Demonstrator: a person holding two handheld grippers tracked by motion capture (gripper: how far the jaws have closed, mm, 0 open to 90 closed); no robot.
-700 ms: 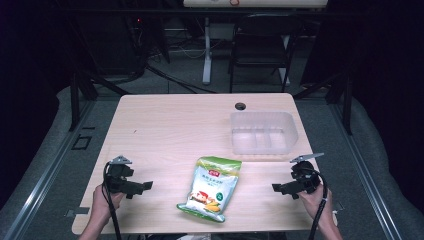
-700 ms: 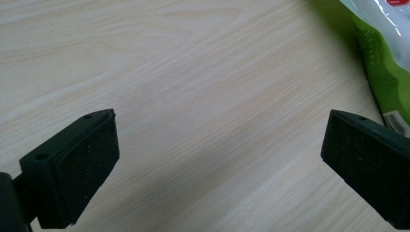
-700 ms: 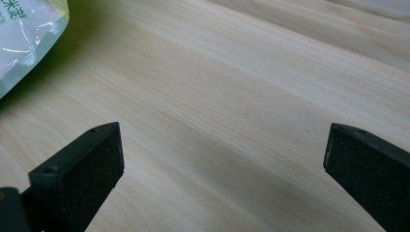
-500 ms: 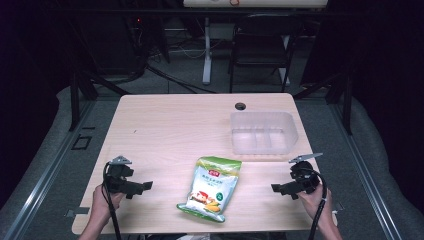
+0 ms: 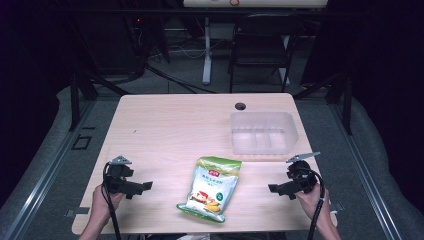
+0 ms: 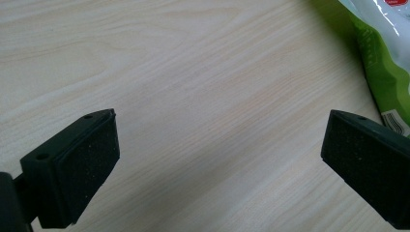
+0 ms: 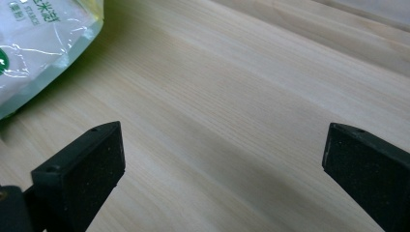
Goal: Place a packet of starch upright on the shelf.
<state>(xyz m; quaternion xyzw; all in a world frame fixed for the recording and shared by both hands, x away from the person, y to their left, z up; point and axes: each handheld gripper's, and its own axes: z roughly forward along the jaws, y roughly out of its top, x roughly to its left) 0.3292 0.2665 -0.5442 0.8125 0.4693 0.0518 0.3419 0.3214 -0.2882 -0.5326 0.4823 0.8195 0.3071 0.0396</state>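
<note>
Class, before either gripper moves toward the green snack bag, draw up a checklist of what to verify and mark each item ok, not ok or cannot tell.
1. Left gripper jaws wide apart, nothing between them: ok.
2. Right gripper jaws wide apart, nothing between them: ok.
3. Green and white plastic snack bag lies flat between the two grippers, touched by neither: ok.
4. Clear plastic divided tray sits apart from the bag on the light wooden table: ok.
5. Bare tabletop between each gripper and the bag: ok.
6. Bag sealed: cannot tell.
</note>
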